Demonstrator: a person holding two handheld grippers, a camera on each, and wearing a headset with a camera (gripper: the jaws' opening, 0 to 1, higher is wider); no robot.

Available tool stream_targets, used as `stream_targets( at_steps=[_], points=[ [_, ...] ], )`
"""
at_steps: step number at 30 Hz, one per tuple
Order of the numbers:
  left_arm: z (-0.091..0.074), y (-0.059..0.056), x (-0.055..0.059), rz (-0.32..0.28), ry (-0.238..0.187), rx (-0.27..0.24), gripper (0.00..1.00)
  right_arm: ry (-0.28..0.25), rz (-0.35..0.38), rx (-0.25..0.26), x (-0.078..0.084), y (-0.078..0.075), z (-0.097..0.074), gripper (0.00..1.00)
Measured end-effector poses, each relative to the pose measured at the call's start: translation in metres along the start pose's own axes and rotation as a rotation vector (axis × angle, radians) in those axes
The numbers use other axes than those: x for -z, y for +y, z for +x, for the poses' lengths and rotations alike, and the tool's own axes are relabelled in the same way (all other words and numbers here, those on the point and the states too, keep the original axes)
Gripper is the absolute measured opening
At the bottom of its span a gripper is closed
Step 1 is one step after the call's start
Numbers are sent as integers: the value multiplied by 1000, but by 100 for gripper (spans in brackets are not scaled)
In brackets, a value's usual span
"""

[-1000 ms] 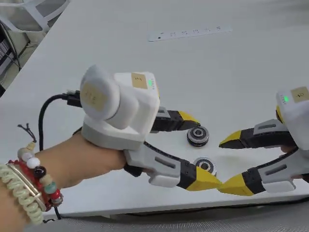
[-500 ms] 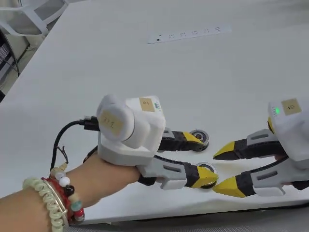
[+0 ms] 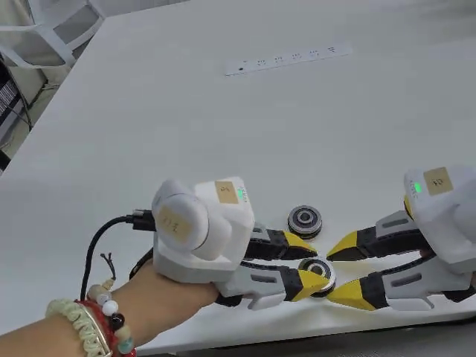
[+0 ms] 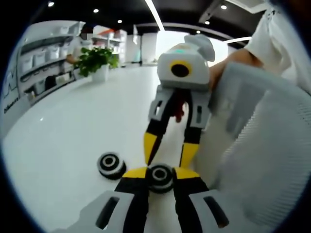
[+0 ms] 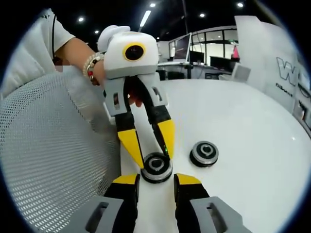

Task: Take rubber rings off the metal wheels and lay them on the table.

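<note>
White table [image 3: 186, 111]; near black-ringed, silver-hubbed wheel [image 5: 156, 168] tight between left tongs [image 3: 318, 262]; right tongs [image 5: 157, 179] apart, empty, just beside.

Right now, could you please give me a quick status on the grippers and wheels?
Left gripper shut on near wheel. Right gripper open, facing it. Second wheel free beside. Nothing in the way.

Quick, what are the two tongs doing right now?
Left tongs: closed on the near wheel.
Right tongs: open, holding nothing.
</note>
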State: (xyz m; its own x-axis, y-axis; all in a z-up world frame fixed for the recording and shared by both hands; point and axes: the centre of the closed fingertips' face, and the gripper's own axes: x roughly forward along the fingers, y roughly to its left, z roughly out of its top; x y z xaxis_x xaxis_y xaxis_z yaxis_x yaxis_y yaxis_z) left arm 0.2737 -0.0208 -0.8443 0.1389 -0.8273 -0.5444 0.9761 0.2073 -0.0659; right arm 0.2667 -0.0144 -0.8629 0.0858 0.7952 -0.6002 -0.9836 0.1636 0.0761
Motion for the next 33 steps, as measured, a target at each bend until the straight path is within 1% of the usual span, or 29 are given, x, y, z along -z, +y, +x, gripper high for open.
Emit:
stream_targets(
  at_steps=[5,9,12,14,16,18,20,23,25,27,33],
  points=[
    [1,0,3,12,13,0,19,-9,2,7,-1,-2,0,24],
    [1,1,4,56,20,-13,15,-8,6,8,-1,-3,0,24],
    [1,0,4,43,14,-7,14,-6,2,4,0,-2,1,22],
    [1,0,4,51,9,-7,14,-6,-2,2,0,-2,1,22],
    [1,0,4,47,3,-7,14,-7,-3,-1,0,-2,2,22],
    [2,1,3,41,5,-7,14,-7,1,0,0,-2,2,22],
    [2,1,3,48,10,-6,14,-3,-3,-2,1,-3,1,21],
    [2,2,3,61,12,0,14,10,-3,-6,4,-4,0,17],
    [2,4,4,62,12,1,14,14,-17,1,4,-5,-1,11],
    [1,6,4,50,10,-3,14,18,-19,20,5,-8,-3,6],
    [2,6,4,43,11,-6,14,38,-38,16,5,-7,-2,5]
  ],
)
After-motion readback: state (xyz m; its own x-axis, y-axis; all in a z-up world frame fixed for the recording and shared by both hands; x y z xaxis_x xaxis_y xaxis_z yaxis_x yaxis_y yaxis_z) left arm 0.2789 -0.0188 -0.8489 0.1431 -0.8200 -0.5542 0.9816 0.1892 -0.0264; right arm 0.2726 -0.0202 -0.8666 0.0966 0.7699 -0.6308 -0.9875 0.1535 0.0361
